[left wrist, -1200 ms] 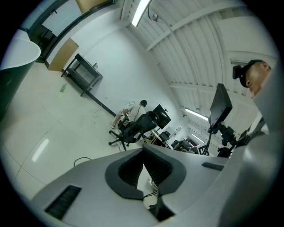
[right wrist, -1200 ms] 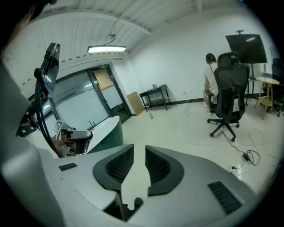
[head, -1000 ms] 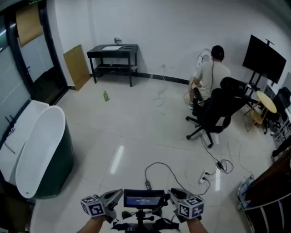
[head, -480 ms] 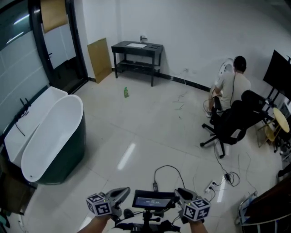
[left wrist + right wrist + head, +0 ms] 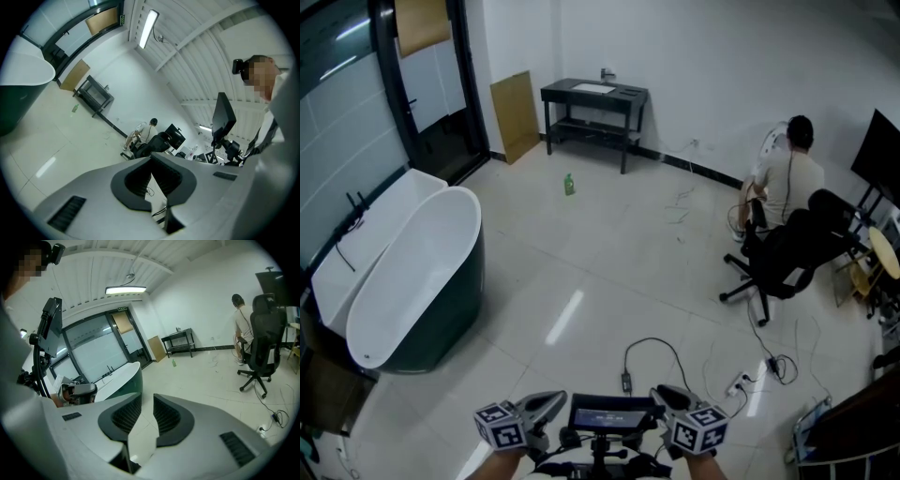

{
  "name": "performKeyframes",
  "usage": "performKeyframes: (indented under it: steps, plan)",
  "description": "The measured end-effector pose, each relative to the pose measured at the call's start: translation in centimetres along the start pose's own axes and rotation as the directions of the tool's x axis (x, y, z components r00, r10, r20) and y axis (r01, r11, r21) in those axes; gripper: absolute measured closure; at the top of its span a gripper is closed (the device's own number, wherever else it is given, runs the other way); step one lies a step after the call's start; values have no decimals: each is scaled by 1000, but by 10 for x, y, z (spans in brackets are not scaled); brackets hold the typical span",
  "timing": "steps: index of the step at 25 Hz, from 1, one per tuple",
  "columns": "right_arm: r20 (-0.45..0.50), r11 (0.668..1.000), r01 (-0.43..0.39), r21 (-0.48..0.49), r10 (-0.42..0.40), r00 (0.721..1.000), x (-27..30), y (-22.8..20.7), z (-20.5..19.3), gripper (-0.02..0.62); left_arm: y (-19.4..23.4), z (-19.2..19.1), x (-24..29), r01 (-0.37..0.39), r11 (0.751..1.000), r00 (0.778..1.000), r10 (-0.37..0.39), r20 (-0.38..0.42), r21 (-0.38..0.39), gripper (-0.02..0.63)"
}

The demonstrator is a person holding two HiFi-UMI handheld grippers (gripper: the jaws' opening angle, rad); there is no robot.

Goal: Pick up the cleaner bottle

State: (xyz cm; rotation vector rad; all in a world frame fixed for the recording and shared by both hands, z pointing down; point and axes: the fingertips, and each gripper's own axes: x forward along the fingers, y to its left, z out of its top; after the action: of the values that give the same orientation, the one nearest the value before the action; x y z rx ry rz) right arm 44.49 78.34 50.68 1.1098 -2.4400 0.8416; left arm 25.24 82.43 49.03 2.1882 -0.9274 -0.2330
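Note:
The cleaner bottle (image 5: 569,185) is a small green bottle standing on the pale floor far ahead, in front of a black table. It shows as a tiny green speck in the left gripper view (image 5: 75,108) and in the right gripper view (image 5: 174,363). My left gripper (image 5: 547,404) and right gripper (image 5: 664,398) are held low at the bottom edge of the head view, far from the bottle. Floor shows between each gripper's jaws. The left gap is narrow and the right one is wider. Neither gripper holds anything.
A white bathtub with a dark green shell (image 5: 412,272) stands at the left by glass doors. The black table (image 5: 595,98) is against the far wall, with a cardboard panel (image 5: 516,114) beside it. At the right are a seated person (image 5: 792,173), an office chair (image 5: 792,248), floor cables and a power strip (image 5: 739,382).
The head view has swung left and moved on, so the bottle, table and tub now sit further right in the picture. Both grippers keep their place at the bottom edge.

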Motion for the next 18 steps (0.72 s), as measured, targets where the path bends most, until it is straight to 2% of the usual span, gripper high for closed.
performKeyframes:
  steps: [8,18]
  plan:
    - [-40,1000,2,0,-2,999,21,29,-12,511,13,-5,-22,7,1000,999,-7,-48,16,615]
    - [-79,998,-61,-15,60,995,61,82,-21,511,32,1,-56,1,1000,998,-2,-63,-7,615]
